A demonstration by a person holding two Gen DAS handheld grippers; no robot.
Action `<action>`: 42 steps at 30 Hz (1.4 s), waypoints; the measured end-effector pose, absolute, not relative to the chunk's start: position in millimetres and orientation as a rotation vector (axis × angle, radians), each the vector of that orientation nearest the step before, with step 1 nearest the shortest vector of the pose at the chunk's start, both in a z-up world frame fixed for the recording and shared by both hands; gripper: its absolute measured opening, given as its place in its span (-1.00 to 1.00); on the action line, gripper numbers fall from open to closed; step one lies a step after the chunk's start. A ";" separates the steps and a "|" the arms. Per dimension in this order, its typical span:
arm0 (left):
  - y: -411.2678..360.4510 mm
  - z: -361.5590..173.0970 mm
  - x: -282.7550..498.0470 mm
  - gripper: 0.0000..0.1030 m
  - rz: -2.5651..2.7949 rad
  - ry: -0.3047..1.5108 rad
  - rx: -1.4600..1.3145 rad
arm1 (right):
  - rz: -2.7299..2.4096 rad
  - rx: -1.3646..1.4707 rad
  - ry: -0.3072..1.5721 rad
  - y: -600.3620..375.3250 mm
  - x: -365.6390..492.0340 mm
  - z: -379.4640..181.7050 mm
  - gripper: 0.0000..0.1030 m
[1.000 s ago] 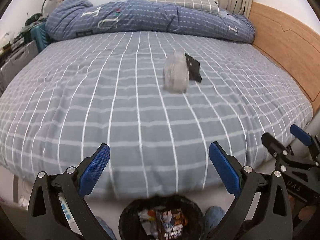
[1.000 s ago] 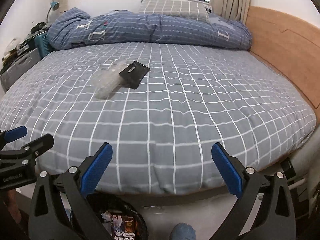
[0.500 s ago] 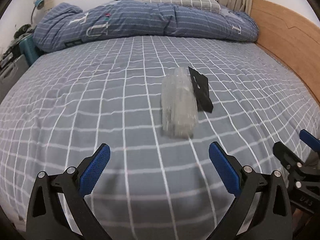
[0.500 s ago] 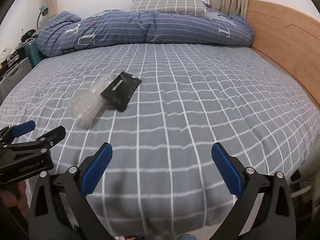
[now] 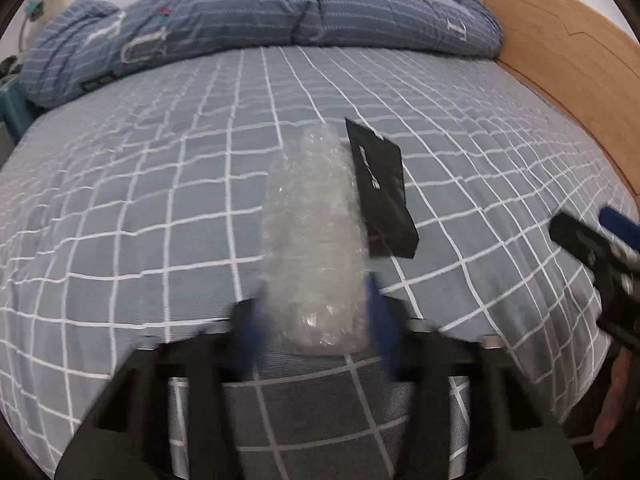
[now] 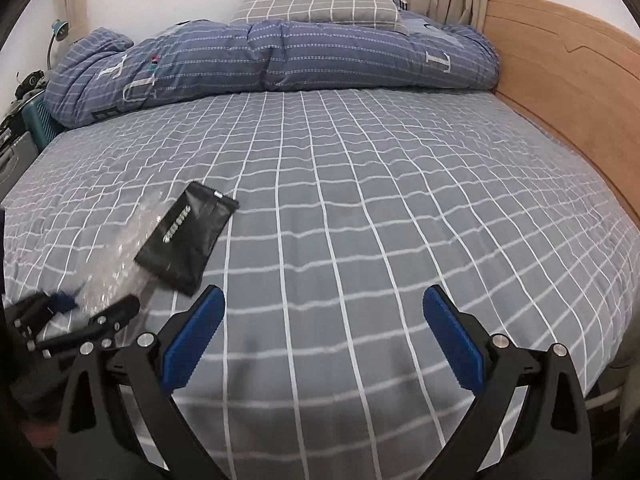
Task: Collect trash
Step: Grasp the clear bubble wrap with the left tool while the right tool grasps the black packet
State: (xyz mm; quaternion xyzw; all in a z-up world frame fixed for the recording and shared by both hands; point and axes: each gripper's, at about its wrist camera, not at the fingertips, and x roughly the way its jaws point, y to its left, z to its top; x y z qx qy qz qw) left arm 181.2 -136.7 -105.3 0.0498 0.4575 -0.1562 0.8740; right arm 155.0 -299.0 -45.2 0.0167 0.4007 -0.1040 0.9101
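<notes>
A clear bubble-wrap wad [image 5: 316, 236] lies on the grey checked bed [image 5: 160, 208], with a flat black packet [image 5: 380, 188] touching its right side. My left gripper [image 5: 316, 320] has its blue fingers on both sides of the wad's near end, blurred by motion and closing in; whether they press it I cannot tell. In the right wrist view the wad [image 6: 116, 264] and packet [image 6: 184, 236] lie at the left, with the left gripper [image 6: 88, 304] at the wad. My right gripper [image 6: 324, 340] is open and empty over the bed's near part.
A rolled blue quilt [image 6: 260, 60] and a checked pillow [image 6: 316, 4] lie at the far end of the bed. A wooden headboard [image 6: 560, 80] runs along the right side. A teal crate [image 6: 38, 120] stands at the left.
Both grippers moved forward over the bed; the bin below has left view. My left gripper reached the bubble wrap and its fingers narrowed around it. The right gripper stayed open.
</notes>
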 end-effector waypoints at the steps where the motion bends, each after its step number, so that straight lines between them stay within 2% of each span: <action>1: -136.1 -104.2 180.8 -0.45 -0.331 0.951 0.099 | -0.212 0.033 0.826 -297.5 159.6 -44.9 0.85; 3: -130.2 -98.5 180.7 -0.59 -0.334 0.943 0.096 | -0.199 0.031 0.825 -292.9 169.2 -44.2 0.85; 6: -113.9 -88.8 180.5 -0.62 -0.323 0.927 0.072 | -0.183 0.034 0.823 -284.9 184.1 -42.2 0.85; 16: -42.6 -73.9 197.5 -0.62 -0.204 0.874 0.037 | -0.103 0.048 0.907 -233.9 236.8 -62.1 0.85; 24: -21.3 -78.1 205.7 -0.63 -0.179 0.875 0.018 | -0.086 0.059 0.970 -218.1 271.1 -88.5 0.85; 30: -21.0 -82.9 206.7 -0.63 -0.185 0.880 0.004 | -0.060 0.054 1.003 -208.4 283.7 -100.5 0.67; 34: -20.2 -83.4 208.1 -0.62 -0.191 0.884 0.002 | -0.065 0.045 1.023 -205.4 286.5 -107.6 0.47; 36: -19.3 -83.5 208.7 -0.63 -0.191 0.886 0.000 | -0.071 0.045 1.024 -206.0 286.2 -108.0 0.34; 37: -18.4 -83.2 208.7 -0.63 -0.192 0.885 -0.003 | -0.072 0.044 1.023 -206.2 285.7 -107.7 0.19; 42: -18.5 -83.6 209.0 -0.62 -0.194 0.889 -0.010 | -0.062 0.007 1.013 -202.1 283.4 -109.5 -0.11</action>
